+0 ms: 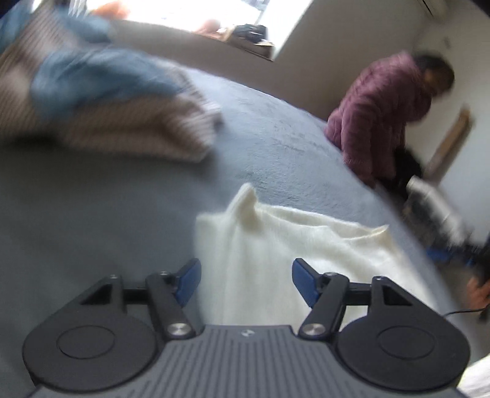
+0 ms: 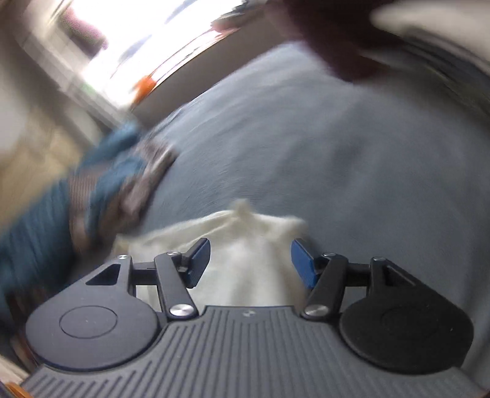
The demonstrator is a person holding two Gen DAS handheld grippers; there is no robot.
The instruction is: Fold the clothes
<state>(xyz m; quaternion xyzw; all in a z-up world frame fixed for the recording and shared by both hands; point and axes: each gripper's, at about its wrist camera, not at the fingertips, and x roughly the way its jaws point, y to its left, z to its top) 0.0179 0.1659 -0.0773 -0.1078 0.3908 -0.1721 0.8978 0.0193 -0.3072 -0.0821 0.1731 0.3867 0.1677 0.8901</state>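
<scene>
- Left gripper (image 1: 246,283) at the bottom middle of the left view, jaws spread wide, nothing between the blue pads (image 1: 188,281).
- Just past those pads, a fluffy white cloth (image 1: 275,242) lying flat on the gray-blue bed cover (image 1: 275,137), one corner poking up in the middle of the frame.
- Can't tell whether the pads touch the cloth or sit just above it.
- Farther off, in the upper left of the frame, a pile of clothes (image 1: 101,104): blue jeans on top of brown striped cloth, blurry.
- On the right side of the frame, beyond the bed's edge, a person in a dark pink puffy jacket (image 1: 386,113), bent over.
- At the top, a bright window (image 1: 196,12) with small things on its sill.
- Right gripper (image 2: 251,263) at the bottom middle of the right view, jaws also spread wide and holding nothing.
- Same white cloth (image 2: 245,263) seen between and behind its blue pads (image 2: 199,263), with a little tuft sticking up.
- On the left of this frame, a blurry heap of teal-blue and striped clothes (image 2: 101,189) resting on the bed cover (image 2: 337,153).
- Whole right view smeared with blur; a dark shape (image 2: 330,39) at the top too fuzzy to name.
</scene>
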